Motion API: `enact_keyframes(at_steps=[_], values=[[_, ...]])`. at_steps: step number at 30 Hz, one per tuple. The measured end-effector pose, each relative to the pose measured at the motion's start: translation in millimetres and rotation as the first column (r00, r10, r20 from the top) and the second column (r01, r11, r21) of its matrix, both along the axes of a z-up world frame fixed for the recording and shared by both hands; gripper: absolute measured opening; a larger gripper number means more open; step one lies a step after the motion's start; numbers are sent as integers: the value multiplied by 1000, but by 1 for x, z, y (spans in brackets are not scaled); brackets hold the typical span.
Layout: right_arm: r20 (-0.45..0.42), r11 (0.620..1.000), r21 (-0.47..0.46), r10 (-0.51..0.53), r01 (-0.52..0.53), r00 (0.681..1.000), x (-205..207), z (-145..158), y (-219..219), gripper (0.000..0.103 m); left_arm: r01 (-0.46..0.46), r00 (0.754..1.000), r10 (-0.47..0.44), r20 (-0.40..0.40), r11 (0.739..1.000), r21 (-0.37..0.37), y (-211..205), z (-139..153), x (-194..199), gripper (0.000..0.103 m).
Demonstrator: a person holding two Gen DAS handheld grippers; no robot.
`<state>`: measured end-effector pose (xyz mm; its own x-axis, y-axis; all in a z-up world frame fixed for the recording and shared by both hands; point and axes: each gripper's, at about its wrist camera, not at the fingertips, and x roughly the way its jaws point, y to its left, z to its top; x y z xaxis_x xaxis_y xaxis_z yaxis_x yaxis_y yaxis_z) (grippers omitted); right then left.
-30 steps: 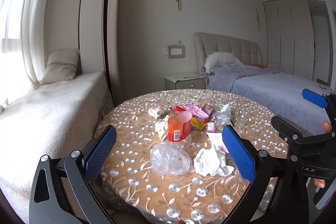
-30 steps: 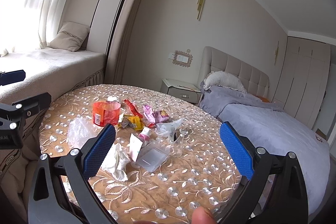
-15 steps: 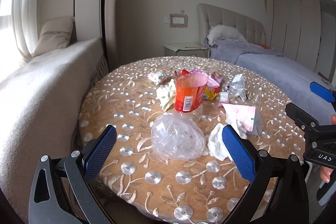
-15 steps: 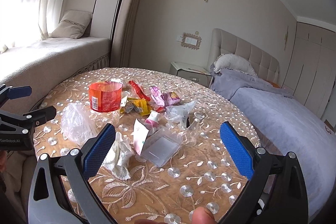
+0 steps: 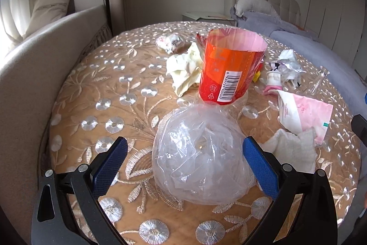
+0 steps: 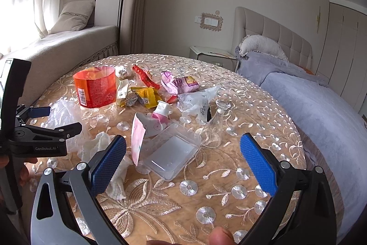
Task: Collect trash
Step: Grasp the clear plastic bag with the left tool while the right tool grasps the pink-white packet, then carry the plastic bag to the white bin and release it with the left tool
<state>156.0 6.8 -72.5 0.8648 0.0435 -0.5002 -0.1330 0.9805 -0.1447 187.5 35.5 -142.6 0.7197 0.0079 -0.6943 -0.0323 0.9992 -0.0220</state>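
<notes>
Trash lies on a round table with a gold embroidered cloth [image 5: 96,93]. A crumpled clear plastic bag [image 5: 201,155] sits between the fingers of my open left gripper [image 5: 183,164], apart from the pads. Behind it stands an orange cup [image 5: 227,70], also in the right wrist view [image 6: 95,86]. My open right gripper [image 6: 183,164] hovers over a clear plastic tray [image 6: 170,154], a pink packet [image 6: 137,139] and a white tissue [image 6: 114,176]. The left gripper shows in the right wrist view [image 6: 57,121] around the bag [image 6: 64,114].
More trash on the table: cream tissue [image 5: 183,70], yellow wrapper [image 6: 146,95], pink wrapper [image 6: 179,84], red wrapper [image 6: 144,75], small pink bottle [image 6: 161,114], clear glass [image 6: 213,130]. A bed [image 6: 309,95] stands to the right, a window seat [image 6: 57,47] to the left.
Both grippers have moved forward and down toward the table. The left gripper has come around the clear plastic bag; the right has closed in over the clear tray.
</notes>
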Motion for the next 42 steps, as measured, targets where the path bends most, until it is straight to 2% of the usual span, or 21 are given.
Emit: enact_keyframes(at_steps=[4,7,9,14,19,21,24,27,28,29,35,42], values=[[-11,1000,21,14,-14,1000,9,-2,0,99,68,997,-69,-41,998,-12,-6,-6,7,62],[-39,998,61,37,-35,999,16,-4,0,99,93,994,-94,-49,995,-26,-9,-8,10,52],[-40,996,73,45,-42,998,18,-4,2,99,93,995,-94,-42,995,-40,-7,-6,6,49],[-49,996,67,63,-59,997,32,-7,12,99,52,998,-52,21,999,-1,1,15,-20,49],[-130,995,70,84,-75,988,65,-14,31,98,32,996,-32,78,999,2,12,36,-38,49],[-152,994,68,93,-83,984,73,-19,37,92,32,995,-31,96,999,-13,16,42,-42,49],[-189,996,14,91,-90,978,83,-27,49,73,38,993,-36,116,999,-18,17,45,-45,49],[-258,993,15,115,-115,959,91,-37,53,51,47,991,-44,128,999,-27,18,46,-46,49],[-277,992,26,128,-126,952,93,-39,54,31,50,991,-46,126,998,-28,18,45,-46,49],[-292,990,36,141,-137,946,95,-41,54,20,52,991,-47,126,998,-30,18,44,-46,49],[-260,987,13,156,-158,953,84,-35,54,17,46,991,-42,127,998,-31,19,43,-47,49],[-90,988,18,152,-151,984,45,15,26,17,89,983,-83,166,996,-28,0,56,-54,49]])
